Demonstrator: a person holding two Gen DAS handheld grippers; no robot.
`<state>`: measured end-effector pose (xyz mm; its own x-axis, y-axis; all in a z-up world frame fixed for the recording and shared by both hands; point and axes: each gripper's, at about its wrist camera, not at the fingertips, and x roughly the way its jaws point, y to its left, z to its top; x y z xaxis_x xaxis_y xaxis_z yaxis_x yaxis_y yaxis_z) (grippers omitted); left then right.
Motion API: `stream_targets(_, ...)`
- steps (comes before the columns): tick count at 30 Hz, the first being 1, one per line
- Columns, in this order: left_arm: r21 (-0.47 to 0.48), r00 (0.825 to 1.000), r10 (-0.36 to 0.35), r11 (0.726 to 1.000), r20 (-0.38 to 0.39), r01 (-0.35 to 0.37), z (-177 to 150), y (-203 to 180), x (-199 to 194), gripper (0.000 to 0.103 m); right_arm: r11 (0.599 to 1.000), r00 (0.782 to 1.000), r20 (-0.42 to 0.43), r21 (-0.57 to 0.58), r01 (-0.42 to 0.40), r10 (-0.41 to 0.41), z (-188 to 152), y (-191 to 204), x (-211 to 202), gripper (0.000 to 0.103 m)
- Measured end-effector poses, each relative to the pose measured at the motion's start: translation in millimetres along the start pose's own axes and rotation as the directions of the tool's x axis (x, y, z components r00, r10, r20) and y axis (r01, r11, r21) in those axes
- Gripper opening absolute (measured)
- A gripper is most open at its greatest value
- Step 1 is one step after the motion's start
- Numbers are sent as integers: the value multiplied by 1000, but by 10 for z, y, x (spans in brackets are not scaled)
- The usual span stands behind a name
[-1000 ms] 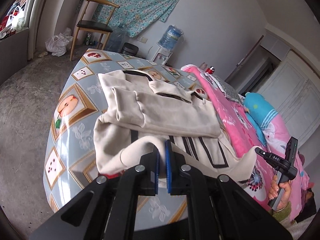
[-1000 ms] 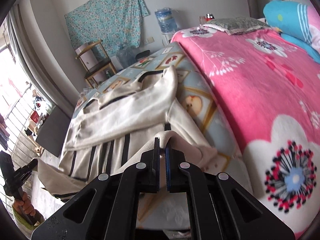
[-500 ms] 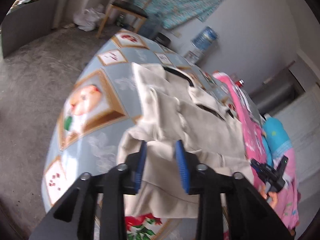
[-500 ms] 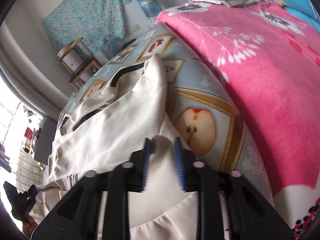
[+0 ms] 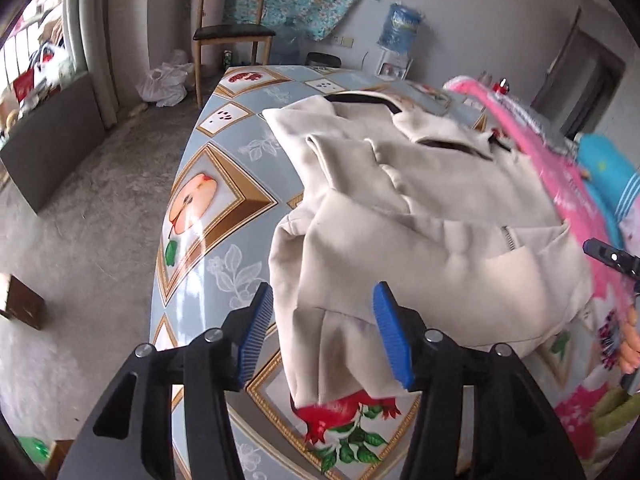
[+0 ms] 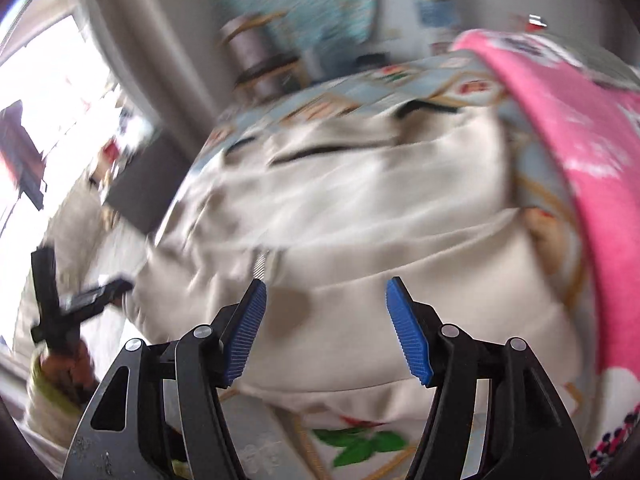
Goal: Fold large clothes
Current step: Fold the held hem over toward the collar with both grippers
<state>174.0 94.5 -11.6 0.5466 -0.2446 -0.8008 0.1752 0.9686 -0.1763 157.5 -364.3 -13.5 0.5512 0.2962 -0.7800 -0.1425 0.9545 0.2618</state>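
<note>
At the far left of the left wrist view a grey concrete floor (image 5: 80, 240) runs up to a wooden chair (image 5: 232, 32) by the wall. Next comes the table, covered by a glossy fruit-print tablecloth (image 5: 200, 208). The left gripper (image 5: 324, 332) hovers low over its near edge with its jaws spread wide and nothing between them.

Right of that lies the task's thing, a beige zip-up jacket (image 5: 420, 216) with dark trim. It rests on the tablecloth in a folded bundle, its lower part doubled up over the body, one corner drooping near the left gripper. Further right, a pink floral blanket (image 5: 560, 184) borders the table.

In the blurred right wrist view the right gripper (image 6: 324, 328) is likewise released, jaws apart above the jacket's near fold.

The jacket looks soft, thick and fairly light. It will likely sag and slide on the slick cloth rather than hold a crease. The best hold is probably the doubled outer edge at each side, pinching all layers together, away from the zipper (image 5: 508, 238).
</note>
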Motion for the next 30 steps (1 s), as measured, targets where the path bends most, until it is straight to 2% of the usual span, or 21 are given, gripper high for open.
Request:
stream_targets(3, 14, 999, 40, 999, 10, -40, 51, -37, 132, 51, 997, 997, -72, -81, 19, -25, -18, 288, 230, 61)
stream_targets(5, 23, 999, 34, 999, 12, -34, 81, -43, 191, 51, 997, 993, -112, -78, 17, -26, -29, 348, 341, 61)
stream_targets(6, 29, 999, 29, 999, 16, -29, 91, -45, 215, 43, 998, 991, -131, -67, 14, -23, -21, 332, 399, 60)
stream_targets(7, 39, 1000, 24, 999, 16, -25, 95, -55, 229, 30, 998, 989, -148, -55, 16, -24, -35, 334, 452, 59)
stream_targets(9, 55, 999, 36, 998, 14, -36, 105, -78, 248, 17, 999, 983, -180, -44, 23, -30, -50, 324, 573, 51)
stream_targets(10, 58, 999, 33, 998, 20, -34, 95, -67, 234, 13, 999, 981, -191, -41, 30, -38, -66, 345, 612, 48)
stream_targets(13, 43, 999, -3, 999, 40, 1, 65, -31, 121, 8, 996, 977, -199, -55, 65, -75, -116, 355, 687, 29)
stream_targets(14, 39, 999, -15, 999, 48, 13, 51, -19, 71, 8, 996, 978, -195, -57, 62, -72, -129, 370, 688, 15)
stream_targets(15, 39, 998, -20, 999, 54, 18, 35, -12, 27, 7, 995, 978, -189, -69, 71, -83, -133, 394, 676, 6)
stream_targets(18, 26, 996, -65, 998, 56, 63, -6, 54, -47, 9, 990, 983, -151, -106, 93, -108, -113, 466, 567, 5)
stream_targets(20, -23, 993, -111, 993, 36, 112, -23, 181, -57, 20, 991, 985, -136, -98, 91, -104, -78, 458, 516, 5)
stream_targets(22, -90, 985, -163, 982, 50, 167, -59, 344, -118, 33, 993, 987, -129, -82, 84, -94, -46, 431, 491, 5)
stream_targets(24, -124, 970, -233, 963, 76, 241, -119, 495, -218, 34, 995, 989, -121, -67, 73, -81, -28, 408, 471, 7)
stream_targets(26, -103, 963, -256, 959, 79, 264, -185, 543, -313, 34, 996, 990, -118, -55, 65, -71, -21, 387, 449, 10)
stream_targets(28, -23, 967, -246, 968, 64, 248, -274, 502, -386, 34, 997, 992, -108, -46, 67, -71, -8, 372, 431, 12)
stream_targets(30, 68, 973, -232, 971, 17, 230, -360, 397, -378, 34, 997, 992, -103, -34, 72, -76, -4, 348, 392, 15)
